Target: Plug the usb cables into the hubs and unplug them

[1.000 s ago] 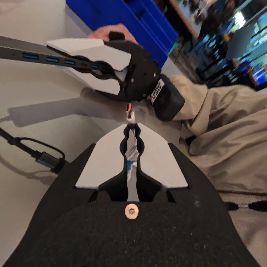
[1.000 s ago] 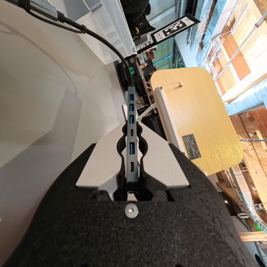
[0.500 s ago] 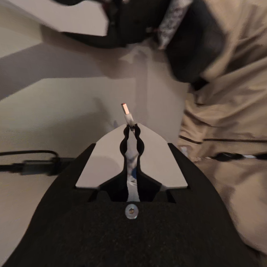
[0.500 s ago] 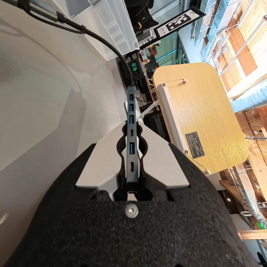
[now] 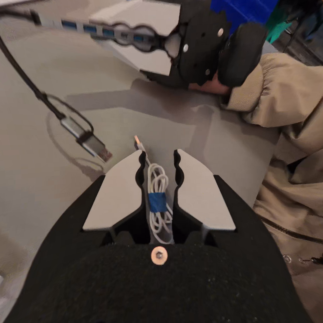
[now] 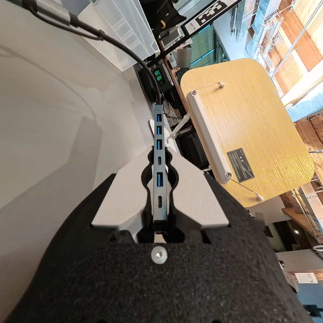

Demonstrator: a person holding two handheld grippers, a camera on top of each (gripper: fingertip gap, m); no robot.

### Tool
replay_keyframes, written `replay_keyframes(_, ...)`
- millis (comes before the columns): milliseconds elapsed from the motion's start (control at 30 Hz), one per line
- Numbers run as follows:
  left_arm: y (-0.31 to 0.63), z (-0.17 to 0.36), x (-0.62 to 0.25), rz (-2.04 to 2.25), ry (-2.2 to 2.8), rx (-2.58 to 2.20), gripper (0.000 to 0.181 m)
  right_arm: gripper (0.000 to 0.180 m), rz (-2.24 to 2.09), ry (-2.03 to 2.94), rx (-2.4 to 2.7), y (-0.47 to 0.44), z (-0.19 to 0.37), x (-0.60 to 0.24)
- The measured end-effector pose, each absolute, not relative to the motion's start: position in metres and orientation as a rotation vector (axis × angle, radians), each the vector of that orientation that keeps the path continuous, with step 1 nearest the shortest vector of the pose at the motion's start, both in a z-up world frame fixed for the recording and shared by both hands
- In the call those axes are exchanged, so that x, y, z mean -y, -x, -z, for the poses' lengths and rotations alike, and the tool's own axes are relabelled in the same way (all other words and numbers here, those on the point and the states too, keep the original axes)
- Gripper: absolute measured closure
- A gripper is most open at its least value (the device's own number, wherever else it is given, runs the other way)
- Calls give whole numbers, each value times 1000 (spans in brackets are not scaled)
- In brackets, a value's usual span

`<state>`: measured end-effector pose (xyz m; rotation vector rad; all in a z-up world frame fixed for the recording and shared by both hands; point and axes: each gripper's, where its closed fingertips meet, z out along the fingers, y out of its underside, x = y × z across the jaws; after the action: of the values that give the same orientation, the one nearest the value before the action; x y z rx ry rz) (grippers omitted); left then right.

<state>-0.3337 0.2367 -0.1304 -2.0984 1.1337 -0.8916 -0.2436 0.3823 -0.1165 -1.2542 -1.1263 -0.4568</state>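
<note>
My left gripper [image 5: 159, 153] is open. A bundled white USB cable [image 5: 158, 188] with a blue tape band lies on the table between its fingers, its plug [image 5: 138, 142] poking out past the left fingertip. My right gripper [image 6: 160, 148] is shut on a slim grey USB hub [image 6: 159, 157] with blue ports, held edge-up above the table. In the left wrist view the right gripper [image 5: 132, 37] holds the hub [image 5: 83, 28] at the top. The hub's own black cable [image 5: 26, 75] hangs down to a grey plug with adapter [image 5: 89, 139] on the table.
A person's tan sleeve [image 5: 279, 139] fills the right of the left wrist view. A blue bin [image 5: 225, 10] stands at the back. A clear plastic bin [image 6: 125, 31] sits at the table's far edge, beyond it a wooden tabletop [image 6: 244, 131] and a device with green lights [image 6: 160, 76]. Spacing between my two grippers at the tips: around 15 cm.
My left gripper opened and let go of the white cable, which now lies on the table between the fingers. The right gripper still holds the hub and has barely moved.
</note>
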Motion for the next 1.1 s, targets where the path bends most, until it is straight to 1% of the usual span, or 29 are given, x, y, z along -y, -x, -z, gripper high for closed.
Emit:
replay_keyframes(33, 336, 139, -233, 872, 2102, -1113, 145, 170, 457, 1253, 1130, 244, 117, -382)
replay_keyframes(67, 337, 147, -229, 851, 2108, -1115, 139, 170, 461, 1251, 1135, 245, 118, -382)
replay_keyframes(167, 339, 171, -216, 749, 2168, -1210, 133, 170, 471, 1246, 1149, 246, 119, -381)
replay_keyframes(267, 343, 191, -215, 514, 2168, -1363, 126, 170, 474, 1250, 1153, 246, 120, -382)
replay_keyframes(333, 344, 191, -214, 425, 2130, -1421, 152, 170, 471, 1255, 1152, 246, 121, -382)
replay_keyframes(400, 345, 191, -212, 459, 2202, -1404, 158, 170, 473, 1256, 1151, 246, 121, -383)
replay_keyframes(467, 343, 188, -209, 590, 2227, -1386, 160, 170, 473, 1253, 1148, 246, 120, -382)
replay_keyframes(533, 332, 171, -202, 932, 2218, -1301, 162, 170, 470, 1244, 1145, 247, 119, -381)
replay_keyframes(633, 318, 116, -199, 1496, 2090, -1103, 163, 170, 413, 1191, 1129, 252, 109, -372)
replay_keyframes(733, 316, 62, -201, 1818, 1890, -968, 164, 170, 263, 1182, 1114, 261, 100, -354)
replay_keyframes(833, 318, 31, -207, 1925, 1739, -888, 165, 170, 235, 1170, 1084, 263, 94, -350)
replay_keyframes(1033, 310, 37, -230, 1718, 1823, -789, 165, 170, 307, 1136, 1126, 266, 99, -350)
replay_keyframes(1100, 307, 31, -234, 1704, 1783, -795, 165, 170, 336, 1110, 1136, 268, 99, -349)
